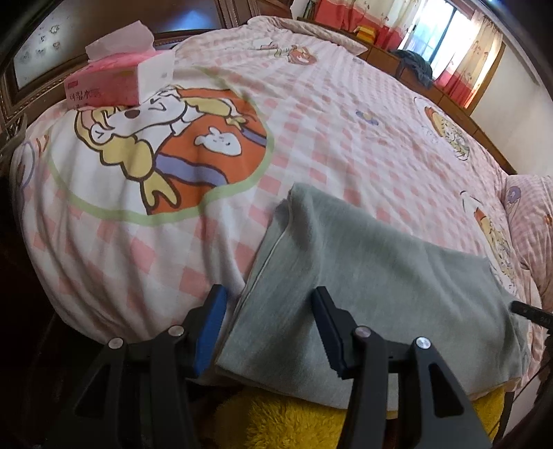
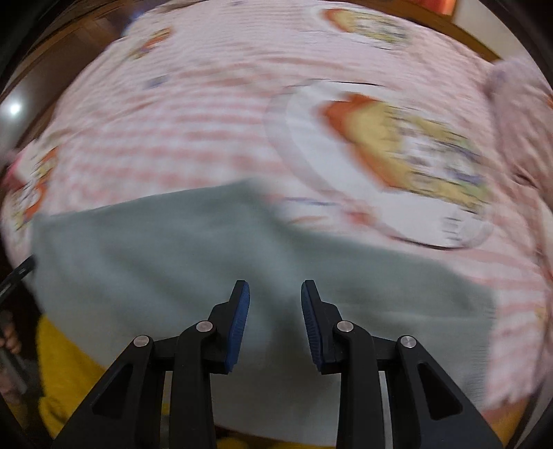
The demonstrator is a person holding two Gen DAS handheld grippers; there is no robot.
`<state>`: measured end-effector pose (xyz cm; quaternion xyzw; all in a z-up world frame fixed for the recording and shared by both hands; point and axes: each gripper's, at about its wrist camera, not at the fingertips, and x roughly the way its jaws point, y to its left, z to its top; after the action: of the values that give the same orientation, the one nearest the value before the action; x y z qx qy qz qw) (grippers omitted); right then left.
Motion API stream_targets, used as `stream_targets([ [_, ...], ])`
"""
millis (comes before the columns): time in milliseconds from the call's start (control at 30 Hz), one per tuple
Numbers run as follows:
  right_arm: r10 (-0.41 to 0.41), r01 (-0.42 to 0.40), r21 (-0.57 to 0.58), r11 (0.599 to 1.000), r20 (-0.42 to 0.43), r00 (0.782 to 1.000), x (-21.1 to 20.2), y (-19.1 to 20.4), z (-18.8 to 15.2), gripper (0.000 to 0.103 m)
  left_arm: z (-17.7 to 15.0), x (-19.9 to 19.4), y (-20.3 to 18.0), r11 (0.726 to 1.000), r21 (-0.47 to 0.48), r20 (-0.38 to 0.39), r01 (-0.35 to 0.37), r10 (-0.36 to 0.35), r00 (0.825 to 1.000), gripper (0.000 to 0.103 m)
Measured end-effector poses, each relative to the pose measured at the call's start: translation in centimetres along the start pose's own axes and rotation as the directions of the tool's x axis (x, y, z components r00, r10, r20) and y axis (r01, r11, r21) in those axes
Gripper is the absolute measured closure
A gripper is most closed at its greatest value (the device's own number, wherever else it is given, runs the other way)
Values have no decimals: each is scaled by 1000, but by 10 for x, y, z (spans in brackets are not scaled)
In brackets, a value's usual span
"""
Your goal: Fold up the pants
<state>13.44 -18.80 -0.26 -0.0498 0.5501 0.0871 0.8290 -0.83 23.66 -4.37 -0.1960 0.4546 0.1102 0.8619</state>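
Folded grey pants (image 1: 363,276) lie flat as a rectangle on the pink checked bedspread (image 1: 311,121), close to the near edge of the bed. My left gripper (image 1: 269,297) is open above the pants' left edge, one blue-padded finger over the bedspread and the other over the grey cloth, holding nothing. The right wrist view is motion-blurred. There the same grey pants (image 2: 207,248) fill the lower middle, and my right gripper (image 2: 274,290) is open above them with nothing between its fingers.
A pink tissue box (image 1: 117,76) stands at the far left of the bed by the dark wooden headboard. A pink checked pillow (image 1: 532,224) lies at the right. Yellow fluffy fabric (image 1: 283,421) shows below the bed edge. A curtained window (image 1: 435,31) is at the back right.
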Motion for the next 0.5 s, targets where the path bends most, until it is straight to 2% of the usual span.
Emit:
stream_targets([
  [100,-106,105,119,987,-1,994,-13,-69,-12,71,-1,5,2,1000,-21,-5,-7,7,1000,45],
  [167,-128,124,199,972,9,992,-22,-105,-21,68,0,7,-1,1000,-18,-7,-19,19,1000,43],
  [200,-132,123,256,959,19,991,-26,-128,-27,61,0,8,-2,1000,-17,-8,-24,24,1000,42],
  [233,-130,116,307,945,25,991,-27,-149,-32,55,0,9,-4,999,-17,-9,-31,31,999,41],
  [300,-104,82,394,915,34,994,-21,-178,-37,52,-1,10,-5,999,-17,-3,-41,41,999,40],
  [400,17,-17,443,896,5,1000,4,-199,-39,52,-4,10,-6,998,-36,9,-47,47,999,39],
  [433,58,-52,438,897,-1,998,15,-200,-39,53,-4,10,-5,998,-46,11,-46,47,999,38],
  [467,66,-58,420,906,-4,998,21,-195,-39,52,-5,10,-5,997,-56,11,-46,46,999,37],
  [500,24,-19,382,924,-9,1000,27,-189,-38,57,-5,10,-5,997,-62,11,-46,47,999,36],
])
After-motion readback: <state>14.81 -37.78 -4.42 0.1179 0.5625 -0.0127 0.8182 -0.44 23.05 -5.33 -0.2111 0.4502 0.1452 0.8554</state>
